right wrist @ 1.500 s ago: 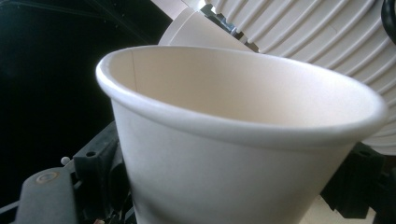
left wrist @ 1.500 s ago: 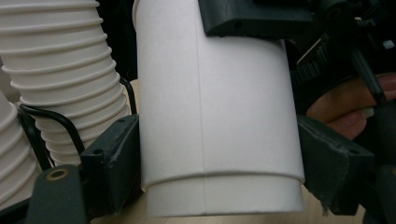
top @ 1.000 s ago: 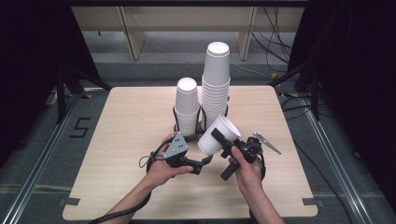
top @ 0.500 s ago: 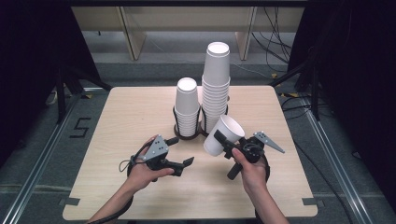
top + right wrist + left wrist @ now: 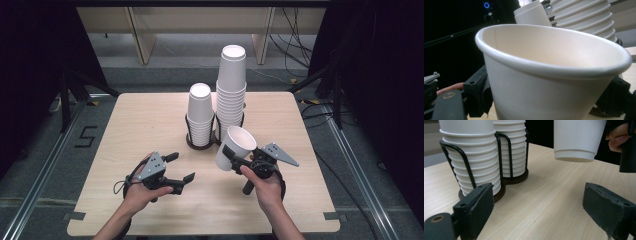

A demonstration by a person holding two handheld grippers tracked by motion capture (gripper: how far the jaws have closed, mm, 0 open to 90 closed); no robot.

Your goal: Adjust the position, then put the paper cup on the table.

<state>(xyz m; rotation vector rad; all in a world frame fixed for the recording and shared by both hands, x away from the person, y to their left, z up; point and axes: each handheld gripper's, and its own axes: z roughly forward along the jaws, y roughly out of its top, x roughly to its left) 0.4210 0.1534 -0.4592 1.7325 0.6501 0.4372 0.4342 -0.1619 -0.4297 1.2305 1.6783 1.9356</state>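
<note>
The right tool (image 5: 231, 156) is gripping a white paper cup (image 5: 234, 148) above the bench (image 5: 140, 115), tilted, mouth up, while the released left tool (image 5: 181, 167) is waiting lower, beside it.

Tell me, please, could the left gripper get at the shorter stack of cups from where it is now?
Probably yes. The left gripper is open and holds nothing, and only bare table lies between it and the shorter stack. The wire holder around the stack may hinder a low grasp.

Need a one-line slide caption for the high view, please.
Right gripper holds a paper cup near two racked cup stacks; left gripper open.
</note>
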